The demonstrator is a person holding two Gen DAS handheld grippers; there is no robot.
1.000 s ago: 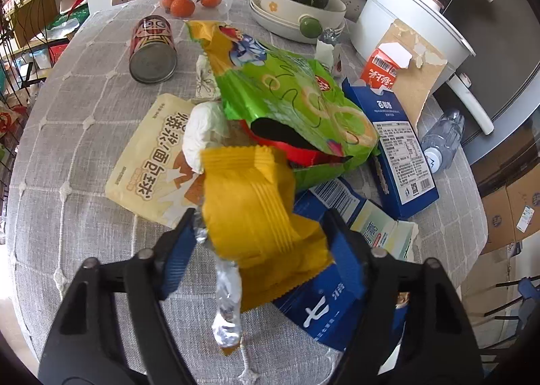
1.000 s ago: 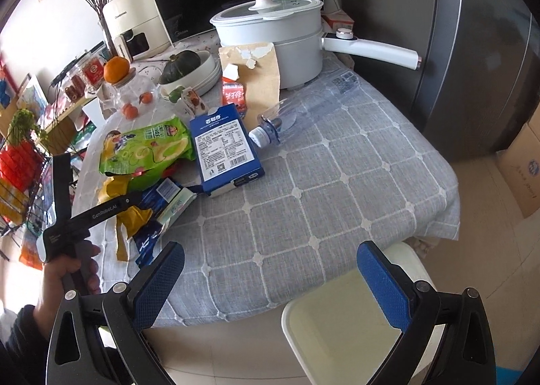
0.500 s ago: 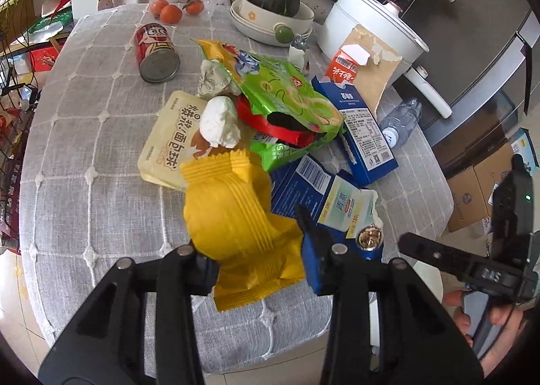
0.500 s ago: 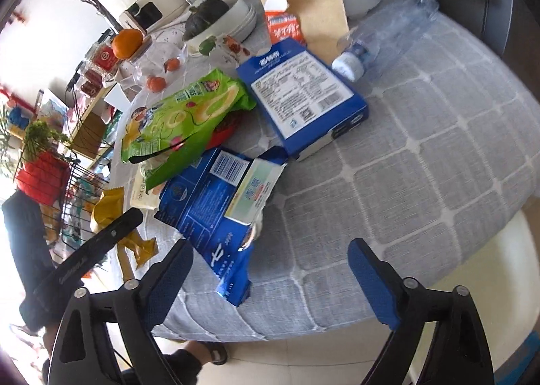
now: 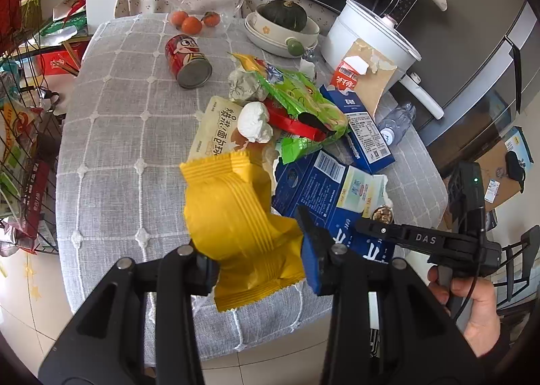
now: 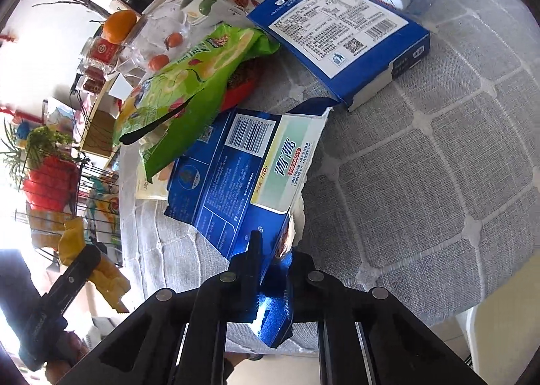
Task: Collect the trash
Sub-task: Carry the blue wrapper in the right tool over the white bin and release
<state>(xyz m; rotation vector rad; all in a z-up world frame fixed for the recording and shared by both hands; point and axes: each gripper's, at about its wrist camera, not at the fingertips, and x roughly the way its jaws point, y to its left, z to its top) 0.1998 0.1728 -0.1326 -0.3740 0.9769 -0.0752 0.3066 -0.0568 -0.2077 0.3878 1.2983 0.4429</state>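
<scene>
The left claw [image 5: 256,263] is clenched on the yellow snack wrapper [image 5: 236,223], lifted clear above the tabletop [image 5: 111,135]. The right claw [image 6: 273,270] is closing on the near corner of the torn blue toothpaste box [image 6: 243,175], whose long axis runs straight ahead from its tips toward the green snack bag [image 6: 192,81].

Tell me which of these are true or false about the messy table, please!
1. The left gripper holds a yellow wrapper. True.
2. The red can stands upright. False: it lies on its side.
3. The right gripper is closing its jaws on the flattened blue carton. True.
4. The water bottle stands in the bowl. False: it lies on the tablecloth beside the blue box.
</scene>
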